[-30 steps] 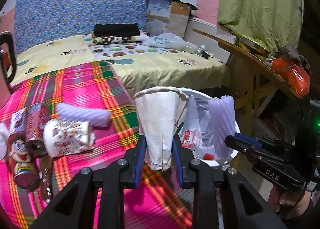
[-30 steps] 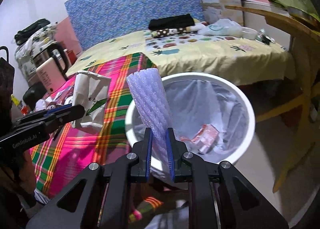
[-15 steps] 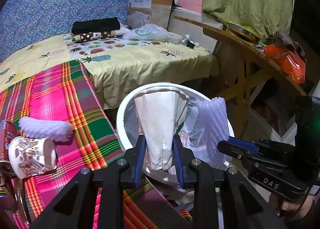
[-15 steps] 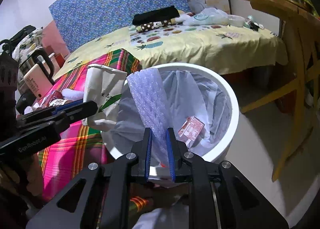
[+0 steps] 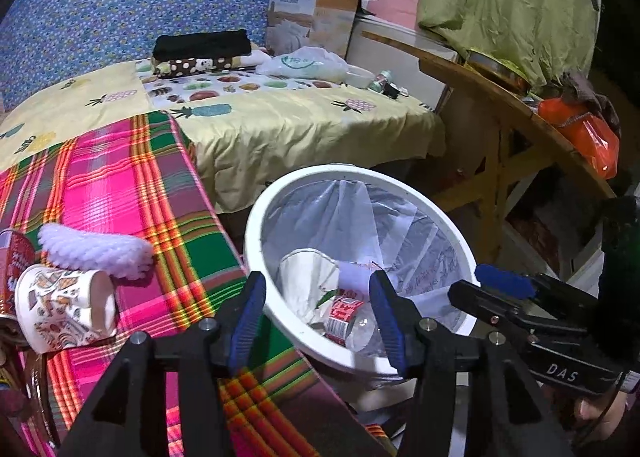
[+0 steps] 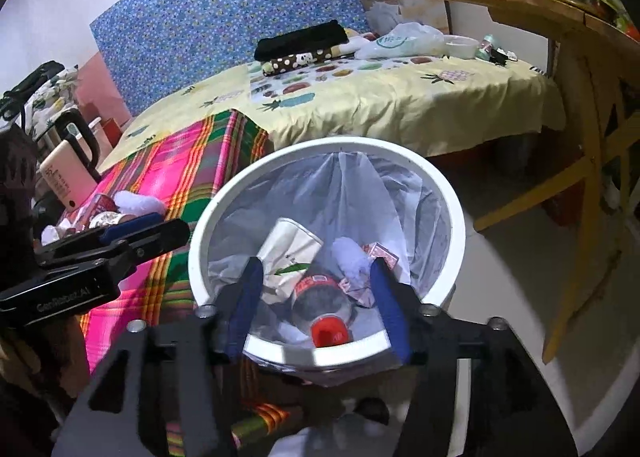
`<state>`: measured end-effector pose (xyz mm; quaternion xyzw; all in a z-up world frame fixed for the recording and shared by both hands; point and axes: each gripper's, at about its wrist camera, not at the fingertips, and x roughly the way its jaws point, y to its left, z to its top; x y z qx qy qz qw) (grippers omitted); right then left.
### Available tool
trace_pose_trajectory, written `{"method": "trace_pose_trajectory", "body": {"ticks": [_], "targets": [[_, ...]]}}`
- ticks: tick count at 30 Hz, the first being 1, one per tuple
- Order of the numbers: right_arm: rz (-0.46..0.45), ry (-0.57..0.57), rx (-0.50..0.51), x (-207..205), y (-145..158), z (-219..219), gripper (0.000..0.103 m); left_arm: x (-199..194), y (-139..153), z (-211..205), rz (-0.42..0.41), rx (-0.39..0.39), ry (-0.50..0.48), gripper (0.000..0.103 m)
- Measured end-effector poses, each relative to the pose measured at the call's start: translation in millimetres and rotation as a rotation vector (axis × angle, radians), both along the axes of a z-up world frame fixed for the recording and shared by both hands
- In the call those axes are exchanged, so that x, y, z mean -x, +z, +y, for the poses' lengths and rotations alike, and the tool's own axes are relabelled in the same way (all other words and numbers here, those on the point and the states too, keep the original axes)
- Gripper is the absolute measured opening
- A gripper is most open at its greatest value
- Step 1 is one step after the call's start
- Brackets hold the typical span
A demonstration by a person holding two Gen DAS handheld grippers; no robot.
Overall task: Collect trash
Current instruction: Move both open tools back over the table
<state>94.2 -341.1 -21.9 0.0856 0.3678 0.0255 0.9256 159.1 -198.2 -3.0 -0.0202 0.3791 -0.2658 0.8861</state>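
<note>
Foam sleeve (image 5: 96, 251) on the bed beside the paper cup (image 5: 66, 307) looks light, squashy, non-fragile, so pinch mid-length; both grippers' fingers just spread, empty, over the bin (image 6: 456, 217).

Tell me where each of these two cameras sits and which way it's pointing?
Left wrist: sits on the left gripper, looking forward and down past its open fingers into the white bin beside the plaid cloth; the right gripper and a hand show at right.
Right wrist: sits on the right gripper, looking down into the bin; the left gripper shows at left.
Shared: bin, paper cup, plaid cloth, yellow bedsheet.
</note>
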Motion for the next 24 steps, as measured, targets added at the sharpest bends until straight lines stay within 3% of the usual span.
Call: {"method": "trace_pose_trajectory", "body": {"ticks": [24], "targets": [[-0.026,0.212,-0.008,17.8,9.8,69.3,0.058,59.5,5.5,93.5,-0.055,-0.030,0.226,0.056]]}}
